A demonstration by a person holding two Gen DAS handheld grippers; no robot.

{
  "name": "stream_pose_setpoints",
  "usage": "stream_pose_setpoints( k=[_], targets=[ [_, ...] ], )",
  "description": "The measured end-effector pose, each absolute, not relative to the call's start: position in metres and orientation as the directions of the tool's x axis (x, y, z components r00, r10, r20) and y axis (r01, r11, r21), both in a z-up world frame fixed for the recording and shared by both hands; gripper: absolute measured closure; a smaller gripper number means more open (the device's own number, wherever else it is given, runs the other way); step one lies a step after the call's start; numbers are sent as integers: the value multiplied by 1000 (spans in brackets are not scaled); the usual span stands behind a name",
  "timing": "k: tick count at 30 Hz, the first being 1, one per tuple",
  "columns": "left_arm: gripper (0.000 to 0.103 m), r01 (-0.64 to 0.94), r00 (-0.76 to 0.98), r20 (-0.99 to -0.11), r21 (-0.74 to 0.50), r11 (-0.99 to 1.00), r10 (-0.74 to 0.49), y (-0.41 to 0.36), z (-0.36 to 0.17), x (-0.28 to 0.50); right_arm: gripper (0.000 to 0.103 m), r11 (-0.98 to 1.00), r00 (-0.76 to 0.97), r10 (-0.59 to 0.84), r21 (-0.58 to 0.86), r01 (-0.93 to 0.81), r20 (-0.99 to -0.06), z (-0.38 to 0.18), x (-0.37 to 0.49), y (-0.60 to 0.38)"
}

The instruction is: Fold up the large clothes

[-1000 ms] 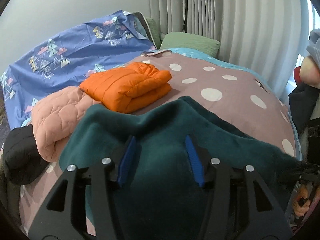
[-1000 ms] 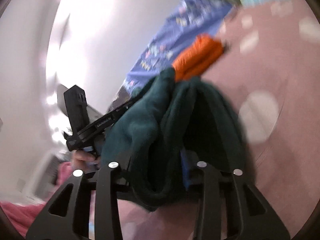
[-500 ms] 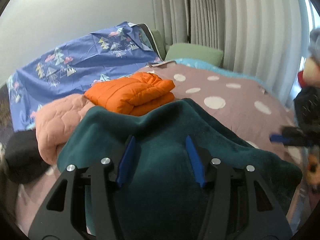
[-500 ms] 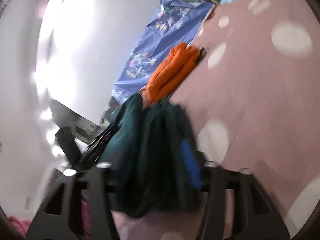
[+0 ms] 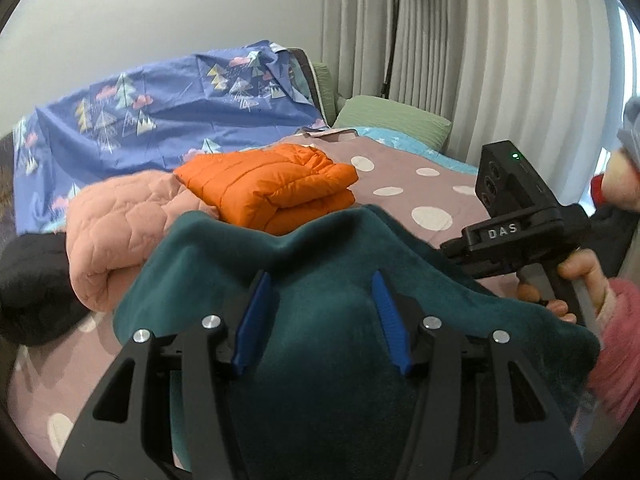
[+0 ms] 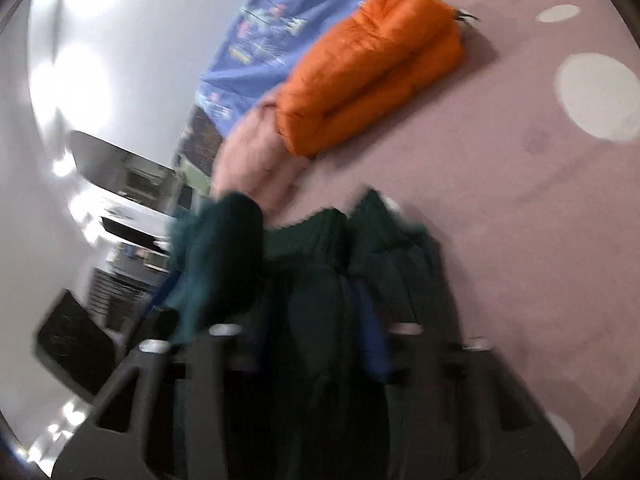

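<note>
Teal fleece (image 5: pixel 320 360) hangs bunched over the near edge of the dotted bed (image 5: pixel 400 176), long axis running left to right between both tongs. Left gripper (image 5: pixel 322 320) grips a thick fold. Right gripper (image 6: pixel 316 344), blurred, is closing on fleece gathered between its jaws. Both hold the fleece equally close; folded orange jacket (image 5: pixel 272 184) lies farther back
</note>
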State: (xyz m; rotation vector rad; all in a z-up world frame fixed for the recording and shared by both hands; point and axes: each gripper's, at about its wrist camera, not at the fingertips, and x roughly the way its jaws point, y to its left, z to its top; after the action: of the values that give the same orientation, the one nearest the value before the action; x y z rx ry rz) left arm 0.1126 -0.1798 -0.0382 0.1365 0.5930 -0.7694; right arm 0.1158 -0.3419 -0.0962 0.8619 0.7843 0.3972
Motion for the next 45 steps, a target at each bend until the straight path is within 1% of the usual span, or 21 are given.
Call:
stream_pose_setpoints(
  k=[3,5,7,9,10,11,12,14,16,18,21,23,24,25,26,28,30,35,38,43,45],
  targets=[
    [47,711,520,-522,-174,681,-677,-178,-23,113,85,719,769,520,676,-160,-371,-45,89,-328],
    [42,739,484,-514,-193,645,-708,-185,-17,110,85,791,805,453,590,-164,-384,-33,76,-325],
    [40,758,479,-575,-109,643,-663,-211,-20,106,84,824,787,404,559,-92,-466,-50,77,-335],
    [40,756,502,-668,32,653,-549,-245,-35,105,80,860,698,333,508,52,-635,-92,91,-345],
    [40,756,515,-721,127,642,-464,-269,-50,106,70,851,683,321,516,96,-656,-109,89,-350],
    [40,757,523,-735,169,632,-431,-280,-55,106,65,830,697,321,545,119,-641,-116,85,-354],
    [39,754,536,-747,213,622,-394,-289,-59,105,65,818,711,318,560,128,-627,-114,72,-359],
    [39,748,550,-751,248,616,-366,-294,-60,103,65,841,744,252,520,148,-619,-101,50,-362],
    [39,746,553,-745,244,620,-372,-289,-61,103,64,863,812,155,477,166,-563,-75,11,-360],
    [39,746,545,-745,221,628,-386,-283,-60,105,65,856,859,226,514,50,-460,-53,-26,-343],
    [39,744,546,-753,234,626,-368,-289,-60,106,65,875,875,293,477,-83,-385,-40,-66,-307],
    [39,741,551,-758,252,622,-350,-295,-60,107,65,913,856,226,407,-20,-466,-52,-70,-285],
    [39,741,550,-760,253,622,-346,-296,-61,108,67,933,811,145,351,78,-567,-74,-62,-278],
    [38,743,544,-764,245,623,-348,-296,-61,109,61,937,776,89,317,147,-624,-94,-56,-276],
    [38,744,539,-765,236,625,-352,-297,-61,109,57,897,775,141,410,163,-616,-117,-53,-282],
    [38,740,554,-753,251,624,-354,-297,-60,105,49,808,790,212,558,189,-575,-128,-49,-292],
    [37,740,565,-722,228,633,-400,-286,-50,98,48,785,789,235,590,190,-567,-126,-48,-295],
    [32,709,598,-645,148,689,-476,-235,-17,74,48,865,787,118,451,218,-606,-110,-49,-279],
    [32,715,595,-612,108,690,-521,-201,-7,52,48,875,790,86,426,231,-607,-112,-45,-277],
    [37,732,591,-632,160,662,-502,-183,-35,30,48,904,788,22,349,247,-615,-110,-44,-274],
    [38,729,592,-626,147,669,-507,-185,-39,31,52,915,790,-14,310,257,-613,-99,-62,-270]
  ],
)
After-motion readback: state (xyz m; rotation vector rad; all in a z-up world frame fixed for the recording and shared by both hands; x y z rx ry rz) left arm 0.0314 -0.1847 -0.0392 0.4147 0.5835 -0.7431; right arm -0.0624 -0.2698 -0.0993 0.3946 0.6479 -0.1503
